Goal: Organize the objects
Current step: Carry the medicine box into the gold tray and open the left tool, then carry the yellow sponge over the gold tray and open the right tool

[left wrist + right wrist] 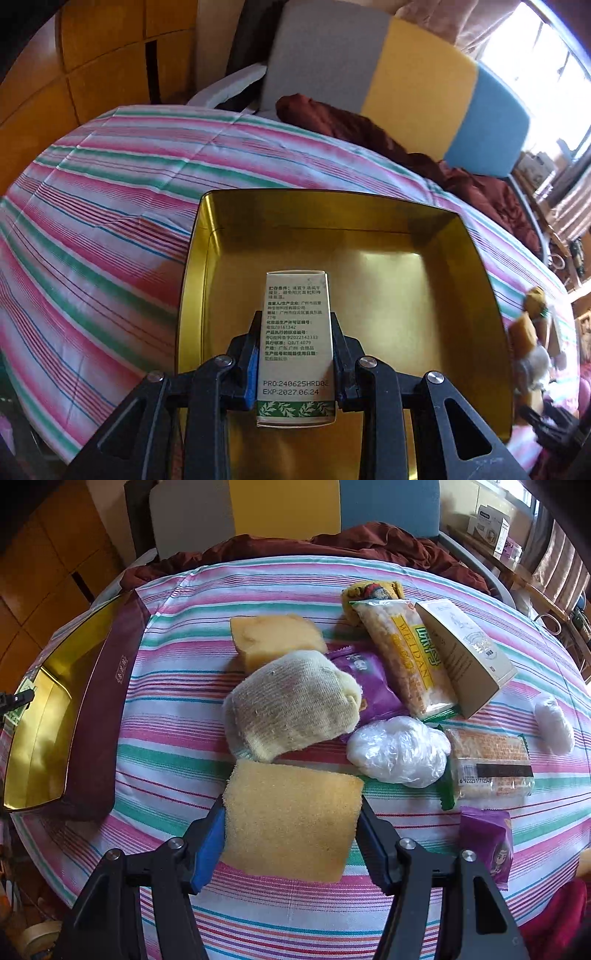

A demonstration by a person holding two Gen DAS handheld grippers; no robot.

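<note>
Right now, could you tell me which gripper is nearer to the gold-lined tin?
Left. The left gripper, shut on a small carton, is over the tin; the right gripper holds a sponge beside the clutter.

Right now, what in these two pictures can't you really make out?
- Left wrist view: the far side of the small carton, held in the left gripper over the gold tin.
- Same view: items at the right edge, blurred.
- Right wrist view: under the sponge in the right gripper.
</note>
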